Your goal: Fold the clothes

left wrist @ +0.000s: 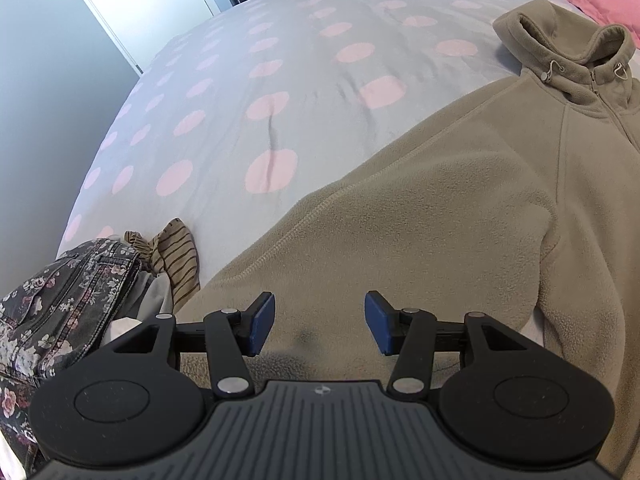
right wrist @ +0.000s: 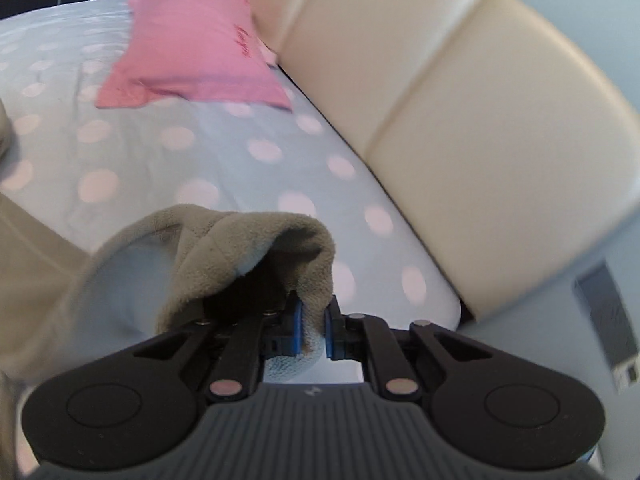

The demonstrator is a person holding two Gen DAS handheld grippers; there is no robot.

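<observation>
A beige fleece jacket [left wrist: 460, 200] lies spread on the dotted bed cover, its collar [left wrist: 568, 48] toward the far right. My left gripper [left wrist: 320, 322] hovers over the jacket's near part, jaws open, nothing between the blue pads. In the right wrist view my right gripper [right wrist: 313, 328] is shut on a fold of the same fleece, apparently a sleeve end [right wrist: 248, 248], which is lifted above the bed and drapes over the left finger. The rest of the jacket trails off to the left [right wrist: 24, 280].
The bed cover [left wrist: 240, 80] is pale grey with pink dots. A pile of clothes, floral denim [left wrist: 60, 300] and a striped piece [left wrist: 176, 256], sits at the near left. A pink pillow [right wrist: 192, 44] and a cream padded headboard [right wrist: 460, 100] bound the bed's right side.
</observation>
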